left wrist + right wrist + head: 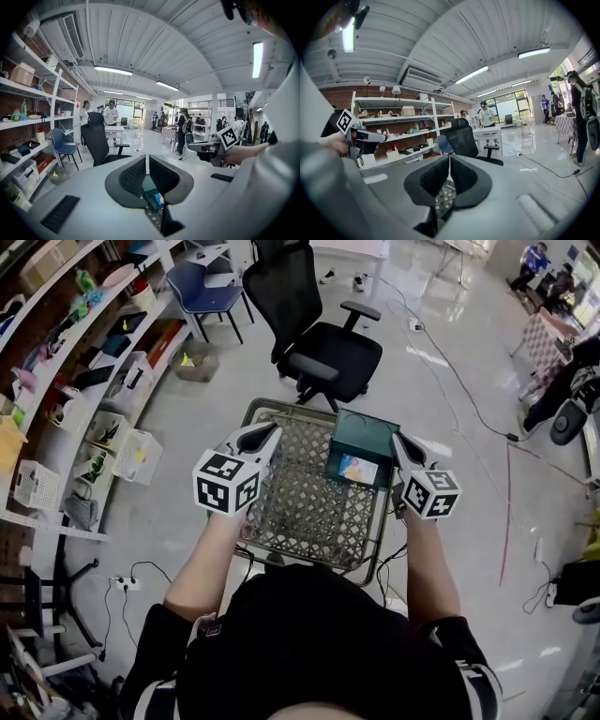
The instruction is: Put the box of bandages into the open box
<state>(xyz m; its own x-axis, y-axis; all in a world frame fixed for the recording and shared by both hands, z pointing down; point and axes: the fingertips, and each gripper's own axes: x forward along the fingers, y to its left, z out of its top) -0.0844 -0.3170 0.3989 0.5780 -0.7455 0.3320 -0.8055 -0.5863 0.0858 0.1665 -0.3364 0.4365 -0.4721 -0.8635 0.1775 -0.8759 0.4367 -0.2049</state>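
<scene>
Right gripper (401, 442), jaws together, hovers beside the bandage box (358, 468).

top (309, 643): black, short sleeves; left gripper (267, 434), right gripper (400, 444) — white, black-marker cubes

The head view looks steeply down from above the person onto the mesh counter (300, 507), close below. The two gripper views ride low by the counter's left and right edges, facing level across the room over their own jaws. All three share the black chair (319, 343); head and left gripper views share the green box (361, 451)
</scene>
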